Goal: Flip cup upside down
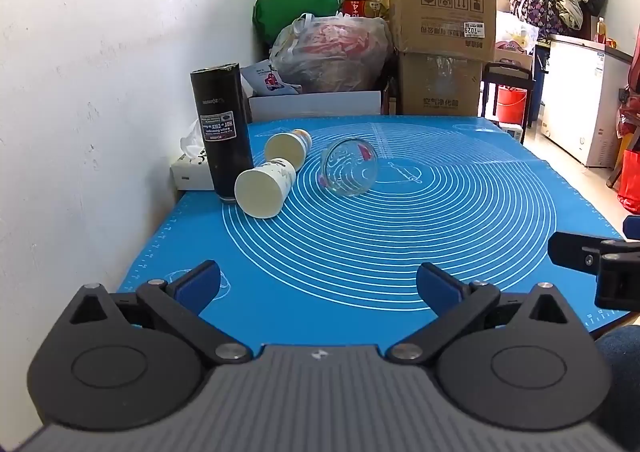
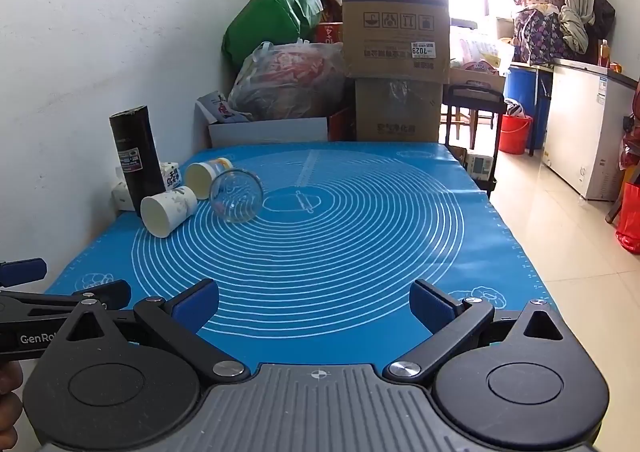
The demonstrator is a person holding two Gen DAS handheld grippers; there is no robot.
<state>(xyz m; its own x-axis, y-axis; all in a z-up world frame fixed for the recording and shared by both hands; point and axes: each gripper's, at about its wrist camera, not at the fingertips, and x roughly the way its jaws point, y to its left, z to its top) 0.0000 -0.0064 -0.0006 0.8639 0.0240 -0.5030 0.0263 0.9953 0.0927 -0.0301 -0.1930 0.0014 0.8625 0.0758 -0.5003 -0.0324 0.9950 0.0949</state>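
I log white sticker (image 2: 423,49) on upper cardboard box (image 2: 394,11), upper centre of right wrist view: number "7029", printed upside down. Same box carries row of four handling pictograms (image 2: 398,20). Red carton (image 2: 330,32) left of box: digit "4", inverted. Left gripper body (image 2: 36,336), lower left edge of right wrist view: "GenRo", cut off by frame. Black cylinder (image 1: 221,131), left of left wrist view: label (image 1: 216,127) inverted, I read "HOT" and "COLD"; rest too small. Lower box (image 1: 440,83): Chinese characters, inverted, I cannot read.
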